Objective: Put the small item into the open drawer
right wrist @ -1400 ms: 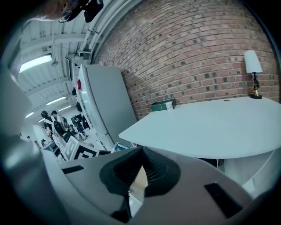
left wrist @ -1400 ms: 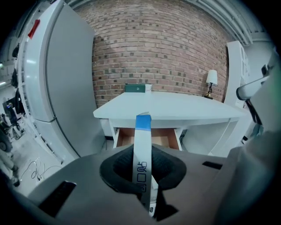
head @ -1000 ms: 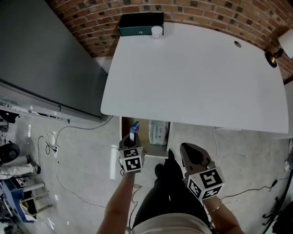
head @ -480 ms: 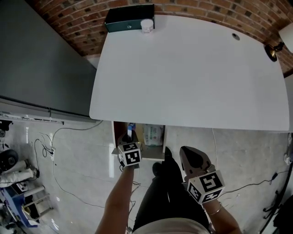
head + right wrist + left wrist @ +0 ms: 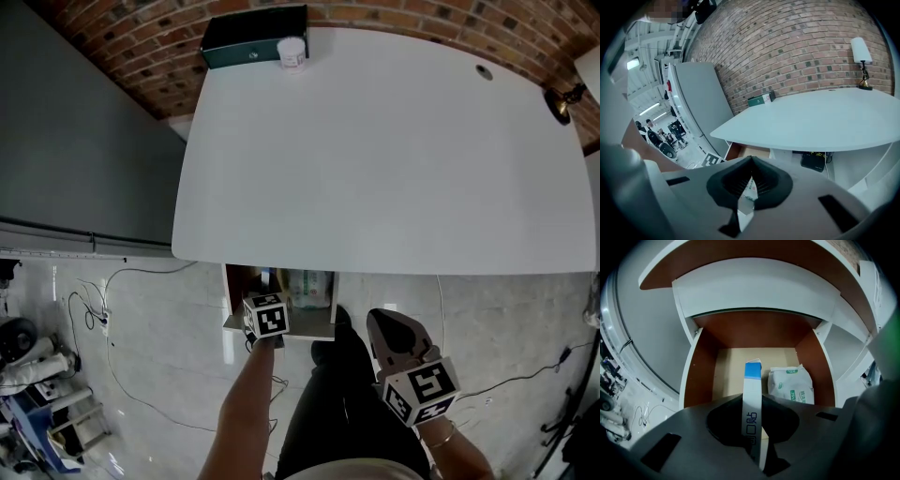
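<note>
A small white box with a blue end (image 5: 752,380) stands upright between the jaws of my left gripper (image 5: 752,401), which is shut on it. The box hangs over the open drawer (image 5: 696,376), a brown-walled one with a pale floor, under the white table. In the head view the left gripper (image 5: 263,302) is over the drawer's (image 5: 231,298) front, and the table edge hides the box. My right gripper (image 5: 384,323) hangs lower right of the drawer, shut and with nothing in it; its own view shows the jaws (image 5: 750,161) meeting.
A white pack of wipes (image 5: 791,385) lies in the drawer's right half. On the white table (image 5: 375,150) a dark green box (image 5: 253,42) and a white jar (image 5: 292,52) stand at the far left corner. The person's dark legs (image 5: 347,394) stand right of the drawer. Cables (image 5: 108,300) trail on the floor.
The left gripper has moved forward with the box, from in front of the drawer to over it. The box's blue tip has slipped under the table edge. The right gripper has barely moved.
</note>
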The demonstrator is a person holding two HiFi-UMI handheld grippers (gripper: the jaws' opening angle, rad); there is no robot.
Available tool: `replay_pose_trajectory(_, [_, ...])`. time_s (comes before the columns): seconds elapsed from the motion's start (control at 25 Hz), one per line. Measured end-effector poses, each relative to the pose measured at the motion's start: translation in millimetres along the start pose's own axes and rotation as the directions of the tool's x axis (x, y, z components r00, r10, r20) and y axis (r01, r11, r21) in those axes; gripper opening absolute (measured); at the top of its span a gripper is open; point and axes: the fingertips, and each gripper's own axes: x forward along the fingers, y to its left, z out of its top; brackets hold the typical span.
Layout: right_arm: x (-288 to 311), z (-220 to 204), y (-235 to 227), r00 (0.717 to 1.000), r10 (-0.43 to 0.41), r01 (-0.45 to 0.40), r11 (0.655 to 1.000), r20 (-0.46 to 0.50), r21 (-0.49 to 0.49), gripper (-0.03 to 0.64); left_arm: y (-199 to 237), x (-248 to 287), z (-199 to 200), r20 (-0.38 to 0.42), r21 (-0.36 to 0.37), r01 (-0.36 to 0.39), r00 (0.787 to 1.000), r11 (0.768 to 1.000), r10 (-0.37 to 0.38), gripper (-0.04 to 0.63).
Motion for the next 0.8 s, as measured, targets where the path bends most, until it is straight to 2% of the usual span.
replay_pose_trajectory(0.2, [7.7,-3.3,-4.6,1.0,0.004,-0.004,1.0,-0.01,-0.002,0.008,-4.8,18.5,-1.3,-0.042,0.033,0.011,0.999,0.999,-0.009,0.061])
replay_pose_trajectory(0.44, [13.4,-7.6,-8.4,1.0,0.005,-0.005,1.0,-0.027,0.005,0.008,-6.2,32.4,-12.7,-0.103,0.014,0.014,0.995,1.0,-0.013,0.064])
replay_pose_trajectory(0.8, [23.4,-4.4,-8.4,0.999,0.004,-0.004,1.0,-0.041,0.004,0.008,-2.9,44.2,-30.0,-0.189,0.035,0.045,0.981,0.998,-0.038,0.069])
